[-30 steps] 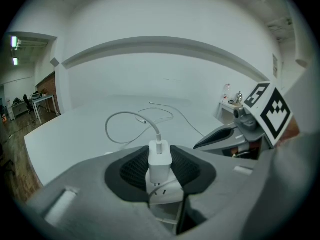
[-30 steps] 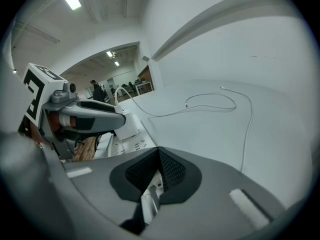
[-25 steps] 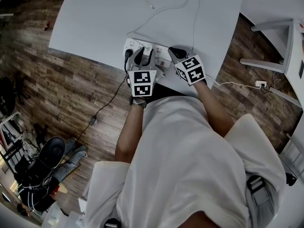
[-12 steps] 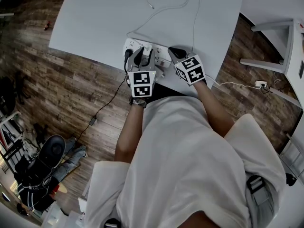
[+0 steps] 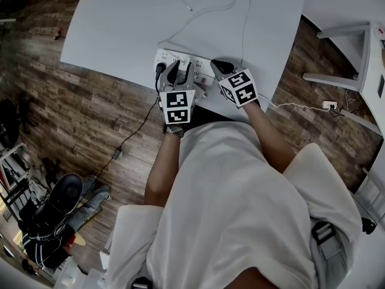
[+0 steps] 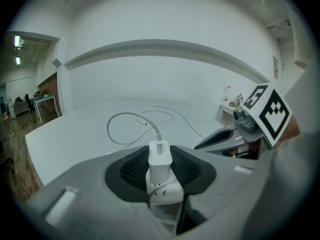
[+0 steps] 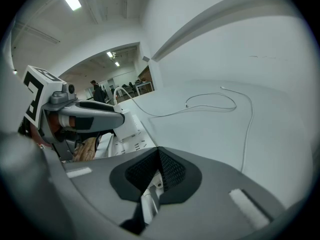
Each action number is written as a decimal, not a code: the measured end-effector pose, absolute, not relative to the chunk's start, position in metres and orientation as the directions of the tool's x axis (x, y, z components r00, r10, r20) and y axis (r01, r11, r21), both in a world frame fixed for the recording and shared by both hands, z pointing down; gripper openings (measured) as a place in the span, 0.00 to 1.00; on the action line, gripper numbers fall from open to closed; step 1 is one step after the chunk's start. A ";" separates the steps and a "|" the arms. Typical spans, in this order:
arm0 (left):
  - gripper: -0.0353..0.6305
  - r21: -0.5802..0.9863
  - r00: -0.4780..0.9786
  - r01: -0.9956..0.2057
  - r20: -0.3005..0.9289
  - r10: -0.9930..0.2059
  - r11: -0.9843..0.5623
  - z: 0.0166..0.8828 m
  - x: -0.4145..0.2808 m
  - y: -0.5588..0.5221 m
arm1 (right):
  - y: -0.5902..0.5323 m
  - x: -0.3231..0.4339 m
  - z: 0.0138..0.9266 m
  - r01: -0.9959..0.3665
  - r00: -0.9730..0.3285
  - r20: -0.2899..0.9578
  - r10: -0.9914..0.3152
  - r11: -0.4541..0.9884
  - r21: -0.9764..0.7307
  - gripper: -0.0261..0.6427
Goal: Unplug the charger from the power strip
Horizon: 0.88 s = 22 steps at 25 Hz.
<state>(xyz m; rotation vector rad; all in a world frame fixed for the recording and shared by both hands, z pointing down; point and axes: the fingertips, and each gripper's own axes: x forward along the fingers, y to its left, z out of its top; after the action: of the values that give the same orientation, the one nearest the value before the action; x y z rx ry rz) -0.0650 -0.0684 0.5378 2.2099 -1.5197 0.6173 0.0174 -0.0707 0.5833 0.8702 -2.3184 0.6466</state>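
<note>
Nothing moved, left gripper (image 5: 180, 71) clamps boxy white charger (image 6: 160, 165)

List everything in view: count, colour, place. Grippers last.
table: one, white, bearing the rest
power strip: one, white, at the table's near edge
charger: one, white, plugged into the power strip
cables: two, white, trailing across the table
plug: one, black, at the power strip's left end
left gripper: one, grey, clamped on the charger
right gripper: one, grey, jaws together, at the power strip's right end
</note>
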 end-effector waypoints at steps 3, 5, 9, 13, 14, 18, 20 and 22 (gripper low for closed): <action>0.26 0.098 0.318 -0.943 0.539 -0.780 -0.317 0.533 -0.065 -0.069 | -0.070 0.019 0.583 -0.704 -0.623 0.656 -0.426 0.671 -0.233 0.04; 0.26 0.122 0.319 -0.946 0.532 -0.784 -0.301 0.530 -0.065 -0.069 | -0.070 0.019 0.583 -0.703 -0.624 0.656 -0.425 0.672 -0.232 0.04; 0.26 0.123 0.327 -0.943 0.536 -0.779 -0.311 0.532 -0.062 -0.070 | -0.070 0.020 0.585 -0.704 -0.624 0.656 -0.424 0.670 -0.236 0.04; 0.26 0.168 0.342 -0.939 0.523 -0.781 -0.299 0.529 -0.066 -0.069 | -0.070 0.019 0.584 -0.704 -0.624 0.656 -0.425 0.670 -0.235 0.04; 0.26 0.182 0.345 -0.939 0.518 -0.783 -0.294 0.528 -0.067 -0.069 | -0.070 0.019 0.584 -0.704 -0.623 0.656 -0.425 0.670 -0.234 0.04; 0.26 0.238 0.388 -0.921 0.499 -0.775 -0.308 0.524 -0.065 -0.065 | -0.069 0.020 0.584 -0.705 -0.622 0.657 -0.426 0.670 -0.232 0.04; 0.26 0.277 0.420 -0.906 0.490 -0.763 -0.321 0.522 -0.063 -0.065 | -0.070 0.021 0.585 -0.705 -0.622 0.656 -0.427 0.671 -0.232 0.04; 0.26 0.295 0.443 -0.895 0.495 -0.748 -0.335 0.523 -0.062 -0.065 | -0.070 0.021 0.585 -0.706 -0.621 0.656 -0.428 0.670 -0.231 0.04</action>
<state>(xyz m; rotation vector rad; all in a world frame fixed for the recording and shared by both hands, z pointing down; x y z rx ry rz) -0.0617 -0.0645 0.5231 2.1709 -1.3742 0.3681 0.0206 -0.0696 0.5848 0.8731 -2.3170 0.6449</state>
